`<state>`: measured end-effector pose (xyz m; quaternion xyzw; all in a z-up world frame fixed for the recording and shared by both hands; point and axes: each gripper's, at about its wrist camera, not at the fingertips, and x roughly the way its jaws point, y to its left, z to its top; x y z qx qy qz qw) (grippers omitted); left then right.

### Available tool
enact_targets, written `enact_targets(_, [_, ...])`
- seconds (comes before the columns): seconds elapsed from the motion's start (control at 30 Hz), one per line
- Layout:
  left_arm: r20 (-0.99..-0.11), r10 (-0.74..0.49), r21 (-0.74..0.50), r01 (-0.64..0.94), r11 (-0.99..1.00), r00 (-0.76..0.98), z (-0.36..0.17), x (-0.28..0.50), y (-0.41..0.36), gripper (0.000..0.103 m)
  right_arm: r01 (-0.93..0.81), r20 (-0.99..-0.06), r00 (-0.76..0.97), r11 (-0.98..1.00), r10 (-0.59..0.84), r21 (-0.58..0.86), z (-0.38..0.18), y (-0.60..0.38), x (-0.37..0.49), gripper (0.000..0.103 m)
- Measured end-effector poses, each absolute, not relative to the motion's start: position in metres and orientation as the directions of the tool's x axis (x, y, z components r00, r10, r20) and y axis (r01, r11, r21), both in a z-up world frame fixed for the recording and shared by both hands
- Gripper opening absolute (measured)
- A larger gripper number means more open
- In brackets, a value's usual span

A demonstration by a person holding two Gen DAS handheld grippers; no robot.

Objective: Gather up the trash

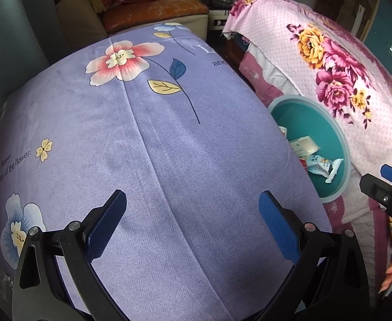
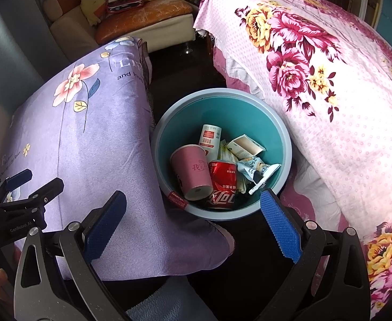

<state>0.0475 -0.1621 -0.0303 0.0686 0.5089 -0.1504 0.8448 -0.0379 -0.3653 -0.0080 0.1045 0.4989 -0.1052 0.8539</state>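
Observation:
A teal round bin [image 2: 249,117] stands on the dark floor between two cloth-covered surfaces. It holds a pink paper cup [image 2: 192,171], a red cola can [image 2: 222,184], a white cup [image 2: 209,136], a small carton [image 2: 245,145] and wrappers [image 2: 260,172]. My right gripper [image 2: 193,227] is open and empty, just above the bin's near rim. My left gripper [image 1: 193,230] is open and empty over the purple flowered cloth [image 1: 142,147]. The bin also shows in the left wrist view [image 1: 335,139], partly hidden by the cloth.
A pink flowered bedspread [image 2: 330,93] lies right of the bin. A sofa with an orange cushion [image 2: 145,13] and a bag stands at the back. The left gripper shows at the left edge of the right wrist view [image 2: 22,187].

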Motion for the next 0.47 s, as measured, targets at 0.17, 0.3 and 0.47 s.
enact_targets(0.17, [-0.876, -0.186, -0.042, 0.314, 0.949, 0.446, -0.027, 0.046, -0.157, 0.099, 0.282, -0.871, 0.485, 0.957, -0.086, 0.062, -0.003, -0.362, -0.039, 0.096])
enact_targets(0.3, [-0.873, -0.189, -0.044, 0.312, 0.949, 0.45, -0.023, 0.045, -0.155, 0.099, 0.279, -0.866, 0.49, 0.959, -0.094, 0.054, 0.002, -0.358, -0.04, 0.096])
enact_targets(0.47, [-0.872, -0.18, -0.04, 0.301, 0.953, 0.455, -0.021, 0.043, -0.15, 0.099, 0.273, -0.863, 0.494, 0.961, -0.101, 0.044, 0.006, -0.355, -0.041, 0.096])
